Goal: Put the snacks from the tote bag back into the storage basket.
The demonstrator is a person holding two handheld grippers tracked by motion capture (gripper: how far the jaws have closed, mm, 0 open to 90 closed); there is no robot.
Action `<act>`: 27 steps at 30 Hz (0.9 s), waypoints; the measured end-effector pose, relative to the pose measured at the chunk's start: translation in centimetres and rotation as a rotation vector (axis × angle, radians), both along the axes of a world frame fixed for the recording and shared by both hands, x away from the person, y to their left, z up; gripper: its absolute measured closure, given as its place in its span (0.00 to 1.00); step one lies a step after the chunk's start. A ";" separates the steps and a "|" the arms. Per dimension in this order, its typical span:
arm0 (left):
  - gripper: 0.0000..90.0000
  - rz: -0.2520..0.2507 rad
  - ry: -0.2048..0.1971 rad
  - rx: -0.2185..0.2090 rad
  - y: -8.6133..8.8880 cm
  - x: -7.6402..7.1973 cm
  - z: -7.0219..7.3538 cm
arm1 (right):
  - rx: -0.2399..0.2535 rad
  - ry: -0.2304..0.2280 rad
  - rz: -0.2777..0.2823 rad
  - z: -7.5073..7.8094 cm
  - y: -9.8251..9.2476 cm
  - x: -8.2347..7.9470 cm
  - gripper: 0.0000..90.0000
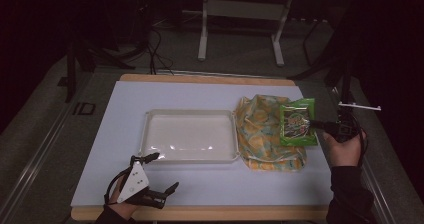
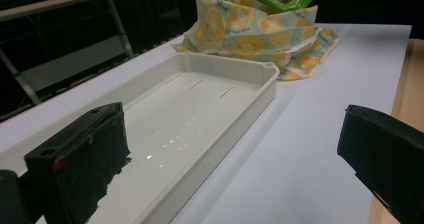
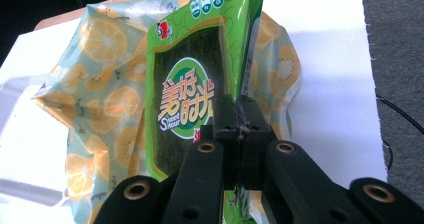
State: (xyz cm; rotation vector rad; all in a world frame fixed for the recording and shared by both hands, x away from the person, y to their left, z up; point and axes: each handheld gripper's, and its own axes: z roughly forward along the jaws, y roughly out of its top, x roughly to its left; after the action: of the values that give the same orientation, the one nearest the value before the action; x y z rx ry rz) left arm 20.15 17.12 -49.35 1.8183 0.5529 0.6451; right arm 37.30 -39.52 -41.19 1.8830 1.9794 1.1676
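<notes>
Filling the middle of the high view, a smooth pale sheet (image 1: 200,184) covers a wooden table (image 1: 210,77) whose tan edge shows at top and bottom. At centre frame lies a shallow rectangular white plastic tray (image 1: 150,134) with rounded corners and a glossy floor. Touching its right rim is a crumpled, soft cloth bag (image 1: 260,134) printed with orange slices on pale blue, right of centre. On its right half rests a flat, shiny green snack packet (image 1: 297,121) with a dark panel and bright lettering. The right gripper (image 1: 316,125), at right of frame, has its black jaws clenched on the packet's edge, pressed together in the right gripper view (image 3: 240,121). The left gripper (image 1: 165,171), lower left, hovers by the tray's near corner, jaws spread wide and grasping nothing.
</notes>
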 end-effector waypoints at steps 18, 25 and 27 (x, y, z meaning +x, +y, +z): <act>0.00 0.002 -0.002 0.003 0.0 0.0 0.0 | 0.020 -0.061 -0.007 2.8 -0.3 -0.8 0.99; 0.00 0.001 -0.003 0.009 0.0 0.0 0.0 | 0.023 -0.085 0.000 4.3 0.2 -0.7 0.99; 0.00 0.001 -0.004 0.009 0.0 0.0 0.0 | 0.025 -0.097 0.000 4.8 0.5 -0.7 0.99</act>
State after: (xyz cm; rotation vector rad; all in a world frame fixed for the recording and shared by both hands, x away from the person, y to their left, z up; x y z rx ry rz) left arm 20.11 17.10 -49.34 1.8252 0.5492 0.6527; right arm 36.58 -39.04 -36.39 1.8018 1.9224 1.2645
